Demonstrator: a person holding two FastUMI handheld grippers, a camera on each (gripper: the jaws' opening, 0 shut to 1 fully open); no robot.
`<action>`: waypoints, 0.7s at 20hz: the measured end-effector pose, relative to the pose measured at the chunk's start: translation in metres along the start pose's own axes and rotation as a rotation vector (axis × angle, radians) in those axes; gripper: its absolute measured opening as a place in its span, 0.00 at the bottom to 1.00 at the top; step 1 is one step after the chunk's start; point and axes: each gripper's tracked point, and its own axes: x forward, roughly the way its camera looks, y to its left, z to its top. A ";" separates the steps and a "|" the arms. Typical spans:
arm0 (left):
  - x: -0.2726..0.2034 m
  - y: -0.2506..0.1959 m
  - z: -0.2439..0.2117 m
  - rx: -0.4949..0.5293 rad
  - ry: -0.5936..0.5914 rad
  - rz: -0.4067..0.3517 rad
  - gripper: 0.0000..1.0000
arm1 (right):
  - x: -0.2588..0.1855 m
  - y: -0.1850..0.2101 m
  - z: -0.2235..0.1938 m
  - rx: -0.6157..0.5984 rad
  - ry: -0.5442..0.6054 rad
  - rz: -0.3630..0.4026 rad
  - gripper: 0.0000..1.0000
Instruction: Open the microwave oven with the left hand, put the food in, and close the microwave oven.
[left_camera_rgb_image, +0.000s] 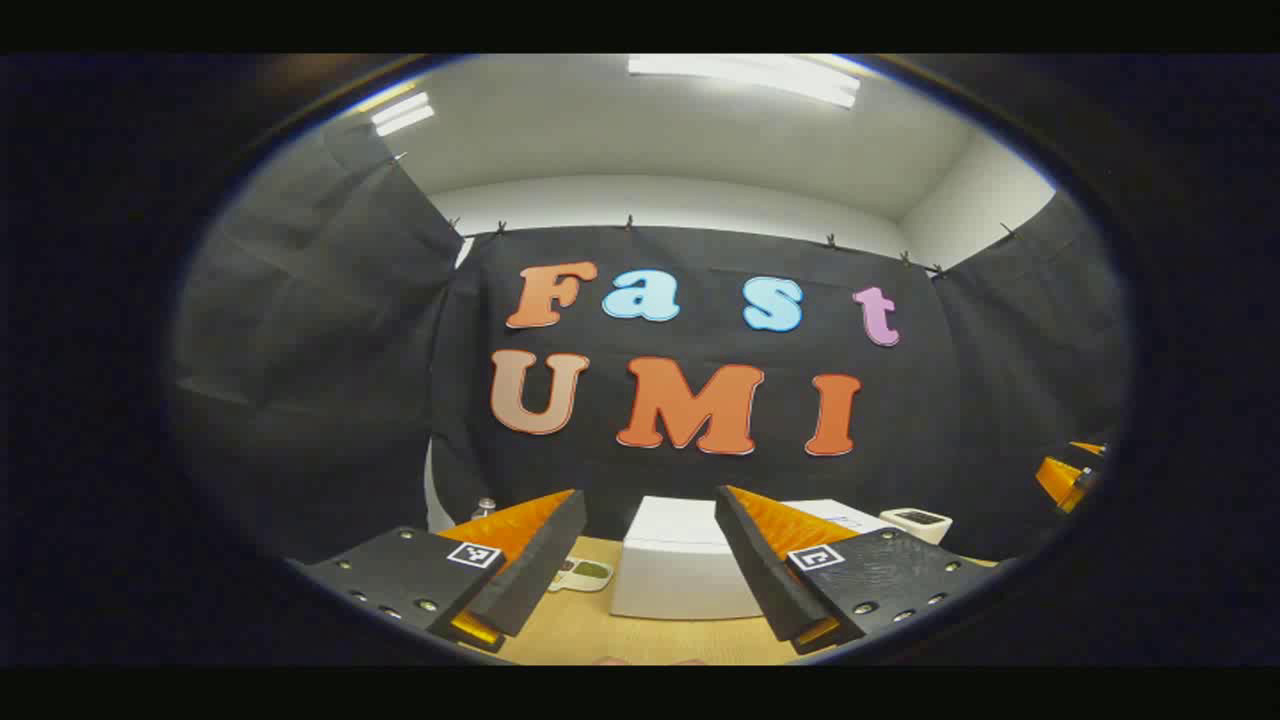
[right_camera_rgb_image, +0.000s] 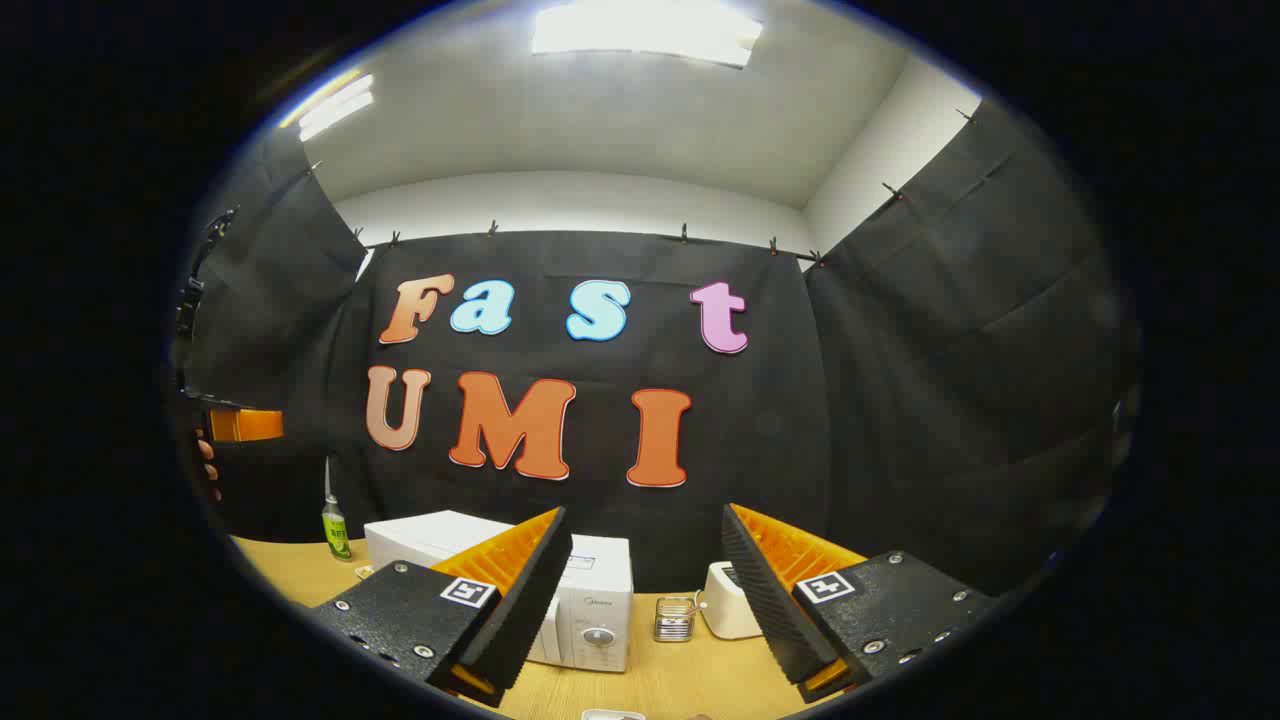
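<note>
Black-draped booth, wooden surface (right_camera_rgb_image: 690, 680). White microwave (right_camera_rgb_image: 590, 610) stood shut near its middle, dial facing forward; small dish of food (left_camera_rgb_image: 585, 573) just beside it. Left tongs (left_camera_rgb_image: 650, 575) and right tongs (right_camera_rgb_image: 645, 600) hovered above, both released and empty, apparently poised to begin.

A green bottle (right_camera_rgb_image: 334, 528) stands far left on the wooden table (right_camera_rgb_image: 680, 680); a small glass jar (right_camera_rgb_image: 675, 619) sits just beside a white appliance (right_camera_rgb_image: 727, 602).

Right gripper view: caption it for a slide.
Open right tool raised before the shut white microwave on the wooden table.
</note>
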 end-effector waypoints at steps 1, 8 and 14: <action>0.000 -0.005 -0.006 -0.018 0.021 -0.012 0.90 | 0.001 -0.001 0.001 0.014 0.003 0.002 0.94; 0.001 -0.019 -0.018 -0.023 0.061 -0.022 0.87 | 0.009 -0.003 0.007 0.064 0.019 0.020 0.94; 0.005 -0.013 -0.019 -0.051 0.044 0.002 0.88 | 0.013 -0.004 0.004 0.040 0.013 0.026 0.94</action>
